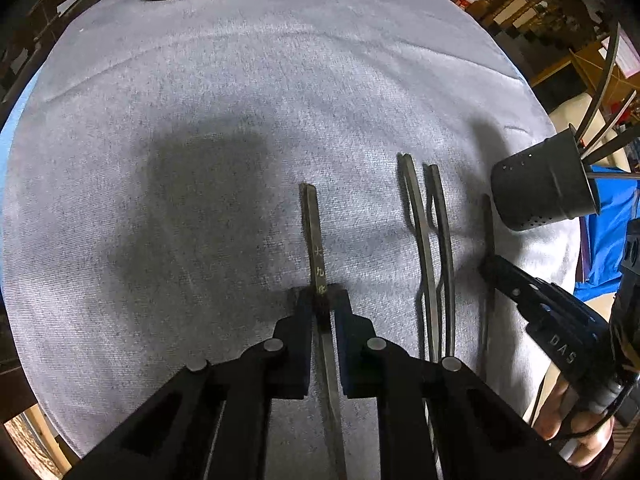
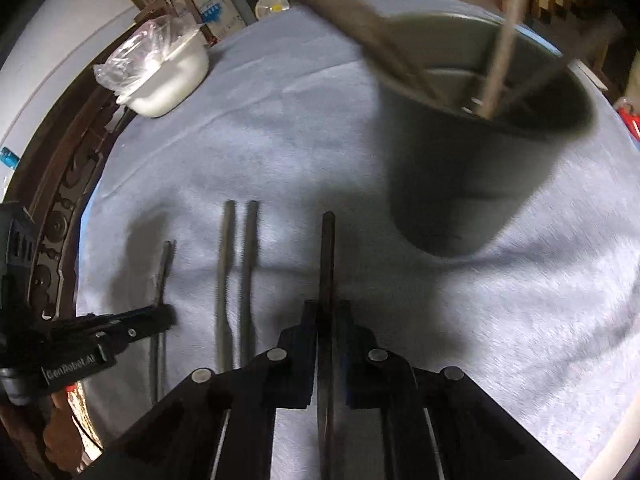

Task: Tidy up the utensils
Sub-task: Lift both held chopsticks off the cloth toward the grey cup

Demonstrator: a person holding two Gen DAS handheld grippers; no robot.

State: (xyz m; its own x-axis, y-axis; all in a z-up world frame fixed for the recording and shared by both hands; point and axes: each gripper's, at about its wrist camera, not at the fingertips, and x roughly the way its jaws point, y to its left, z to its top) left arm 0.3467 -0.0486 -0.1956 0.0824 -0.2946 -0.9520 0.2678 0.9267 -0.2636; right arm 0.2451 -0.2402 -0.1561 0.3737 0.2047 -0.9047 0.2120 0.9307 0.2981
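Left gripper [image 1: 320, 300] pinches one dark chopstick [image 1: 313, 232] lying on the grey-clothed table [image 1: 200, 120], far from the black holder cup [image 1: 548, 184]. Right gripper [image 2: 328, 312] pinches another chopstick [image 2: 328, 248] just beside that cup. Two loose chopsticks [image 1: 424, 216] lie between.

Grey-blue cloth [image 1: 280, 80], black holder [image 1: 540, 188] – white bowl [image 2: 168, 76]
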